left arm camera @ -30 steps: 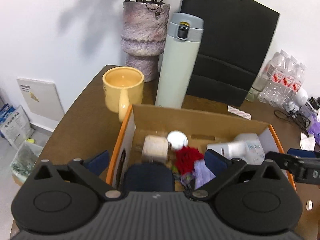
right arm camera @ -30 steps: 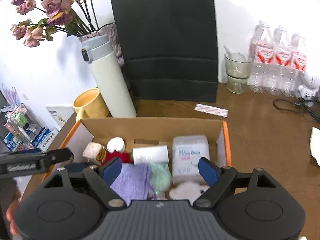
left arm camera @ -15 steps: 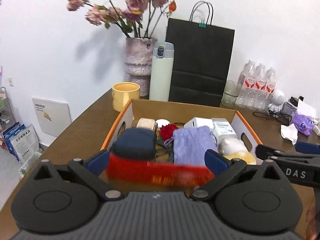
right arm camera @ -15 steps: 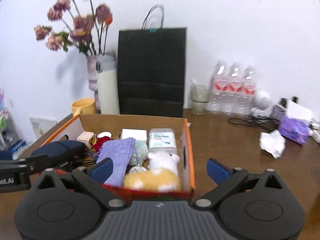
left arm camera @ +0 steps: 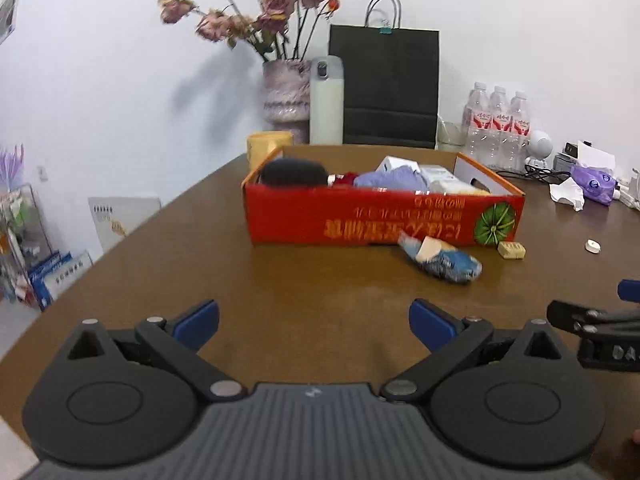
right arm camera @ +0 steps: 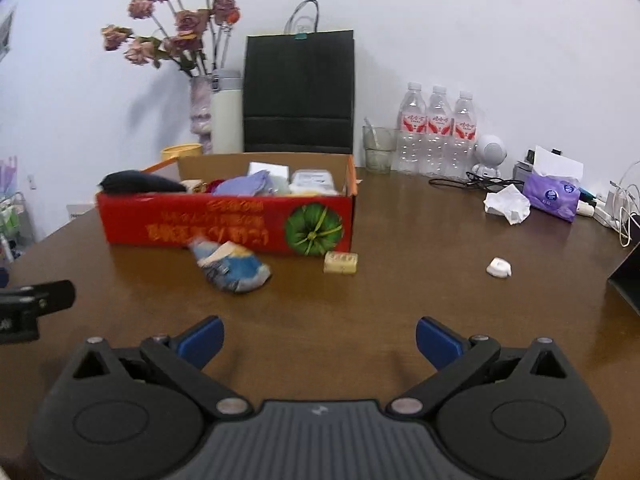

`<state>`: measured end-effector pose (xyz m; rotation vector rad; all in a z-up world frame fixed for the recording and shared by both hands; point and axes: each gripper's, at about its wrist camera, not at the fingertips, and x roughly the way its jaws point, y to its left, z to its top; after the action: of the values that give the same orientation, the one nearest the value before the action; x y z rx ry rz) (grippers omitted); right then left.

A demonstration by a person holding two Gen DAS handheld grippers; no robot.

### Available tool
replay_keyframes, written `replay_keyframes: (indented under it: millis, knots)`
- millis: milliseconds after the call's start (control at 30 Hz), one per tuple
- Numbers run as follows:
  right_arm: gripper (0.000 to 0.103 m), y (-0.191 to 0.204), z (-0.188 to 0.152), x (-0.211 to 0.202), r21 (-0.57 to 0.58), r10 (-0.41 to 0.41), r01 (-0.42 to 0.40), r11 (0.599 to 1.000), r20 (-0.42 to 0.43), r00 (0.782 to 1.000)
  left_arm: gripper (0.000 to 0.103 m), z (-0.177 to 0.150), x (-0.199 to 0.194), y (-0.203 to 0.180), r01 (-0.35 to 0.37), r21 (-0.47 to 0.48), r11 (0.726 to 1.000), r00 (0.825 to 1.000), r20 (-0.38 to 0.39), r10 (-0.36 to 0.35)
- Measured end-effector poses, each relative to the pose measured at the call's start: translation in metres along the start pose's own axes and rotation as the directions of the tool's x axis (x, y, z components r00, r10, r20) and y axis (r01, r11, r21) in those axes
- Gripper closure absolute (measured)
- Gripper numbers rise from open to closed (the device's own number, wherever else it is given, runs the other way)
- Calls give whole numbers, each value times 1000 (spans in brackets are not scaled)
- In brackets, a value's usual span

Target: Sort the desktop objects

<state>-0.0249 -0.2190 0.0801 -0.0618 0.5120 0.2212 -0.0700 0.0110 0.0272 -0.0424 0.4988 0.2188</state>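
Both grippers, left (left arm camera: 314, 316) and right (right arm camera: 318, 338), stood apart and empty; next pick judged the blue patterned pouch (right arm camera: 230, 270) near the red cardboard box (right arm camera: 224, 224).

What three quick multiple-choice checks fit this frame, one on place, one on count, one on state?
1. Where is the blue pouch?
A. inside the red box
B. on the table in front of the red box
C. between the right gripper's fingers

2. How many water bottles stand by the wall?
A. two
B. three
C. five

3. How is the right gripper?
A. open, nothing between its fingers
B. shut on the pouch
C. shut on the small tan block

Answers:
1 B: it lies on the table before the red box.
2 B: three water bottles stand side by side.
3 A: the right gripper spreads wide over bare wood.
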Motion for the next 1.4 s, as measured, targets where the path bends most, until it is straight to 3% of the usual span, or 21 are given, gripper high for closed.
replay_keyframes:
  millis: [167, 400, 933, 1167, 1400]
  knots:
    - [0, 9, -12, -25, -29, 33, -33, 999, 28, 999, 0, -17, -21, 2, 9, -24, 1000, 1000, 14, -9]
    - [0, 22, -23, -45, -60, 81, -81, 995, 3, 997, 0, -22, -52, 0, 24, -12, 1000, 998, 66, -23]
    - [0, 4, -17, -28, -8, 32, -32, 999, -5, 999, 0, -28, -27, -10, 32, -8, 999, 999, -34, -33]
    - [0, -13, 15, 3, 42, -16, 17, 999, -27, 1000, 0, 24, -4, -24, 107, -12, 994, 994, -10, -107]
    - [0, -32, 56, 19, 60, -61, 60, 996, 12, 998, 0, 72, 22, -32, 211, -15, 977, 978, 1, -211]
